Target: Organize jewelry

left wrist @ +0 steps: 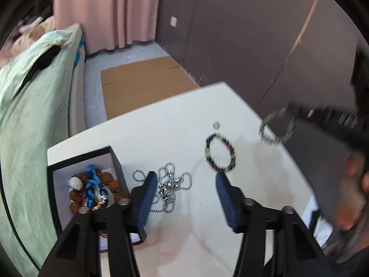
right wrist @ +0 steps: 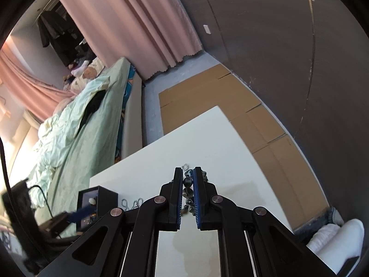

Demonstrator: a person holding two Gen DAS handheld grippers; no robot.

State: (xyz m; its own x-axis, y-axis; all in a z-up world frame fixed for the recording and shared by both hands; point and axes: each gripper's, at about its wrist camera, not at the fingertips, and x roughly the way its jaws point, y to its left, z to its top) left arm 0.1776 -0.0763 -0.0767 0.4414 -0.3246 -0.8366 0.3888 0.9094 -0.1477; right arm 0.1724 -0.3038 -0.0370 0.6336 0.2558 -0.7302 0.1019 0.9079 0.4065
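Note:
In the left wrist view my left gripper (left wrist: 185,177) is open and empty, low over the white table (left wrist: 175,124). A silver chain necklace (left wrist: 169,184) lies between its fingers. A dark multicoloured bead bracelet (left wrist: 220,152) lies beyond the right finger, with a small silver ring (left wrist: 216,124) farther back. A black box (left wrist: 60,173) at the left holds brown beads, a blue cord and a white charm. My right gripper (right wrist: 188,180) is shut on a dark bead bracelet (right wrist: 187,192), which hangs as a blurred loop (left wrist: 276,127) above the table's right edge.
A bed with a pale green quilt (left wrist: 30,106) runs along the left of the table. Flat cardboard (left wrist: 143,85) lies on the floor beyond the far edge. A brown wall (left wrist: 242,34) stands behind. The person's foot in a white sock (right wrist: 336,240) is at the right.

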